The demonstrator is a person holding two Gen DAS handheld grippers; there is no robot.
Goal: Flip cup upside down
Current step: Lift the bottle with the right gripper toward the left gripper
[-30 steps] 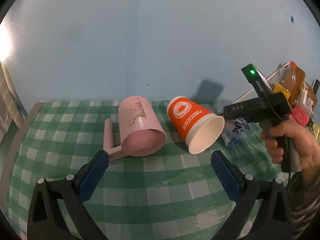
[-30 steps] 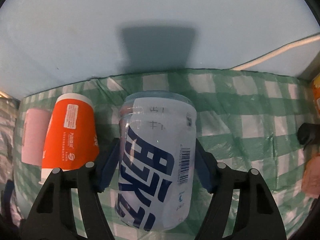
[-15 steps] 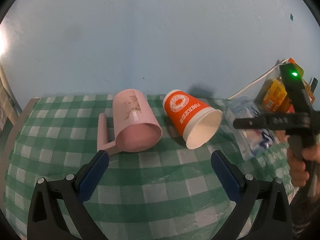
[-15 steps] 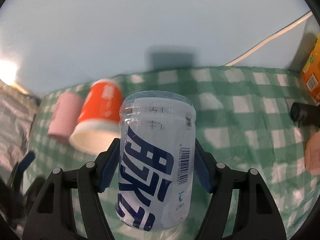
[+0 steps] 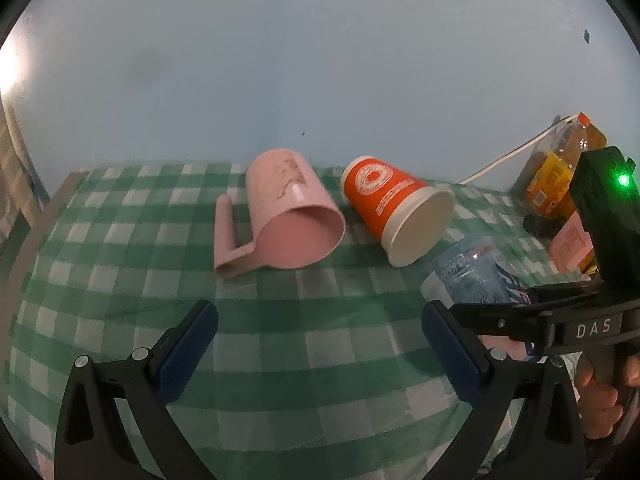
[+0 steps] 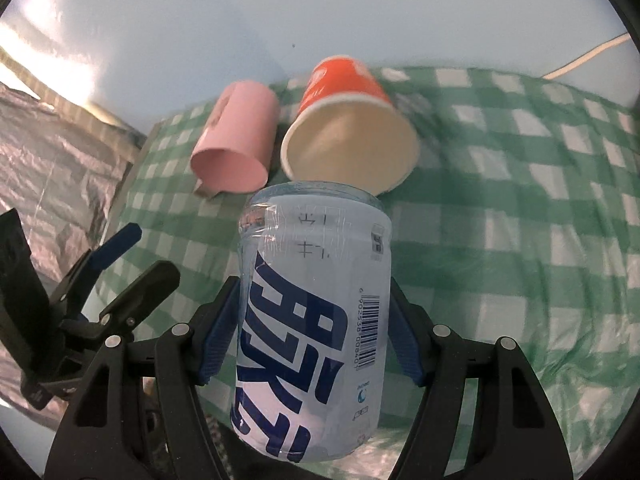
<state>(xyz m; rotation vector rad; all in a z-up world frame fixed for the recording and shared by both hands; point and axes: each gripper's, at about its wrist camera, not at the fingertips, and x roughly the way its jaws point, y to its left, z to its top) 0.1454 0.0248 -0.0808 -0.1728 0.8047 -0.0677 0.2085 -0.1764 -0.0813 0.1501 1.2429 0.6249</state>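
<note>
Three cups: right tongs (image 6: 312, 336) clamp the clear plastic cup (image 6: 314, 320); pink mug (image 5: 288, 216) and orange paper cup (image 5: 396, 208) lie tipped mid-counter (image 5: 280, 344); left tongs (image 5: 320, 344) gape, empty

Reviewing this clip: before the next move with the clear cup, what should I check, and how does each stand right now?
1. Right gripper shut on the clear cup, pads on both sides: ok.
2. Clear cup lifted off the checkered cloth: ok.
3. Cup turned upside down: not ok, it points forward along the fingers.
4. Left gripper open and holding nothing: ok.
5. Orange paper cup and pink mug lie on their sides just ahead of the clear cup; room to set it down: cannot tell.
</note>
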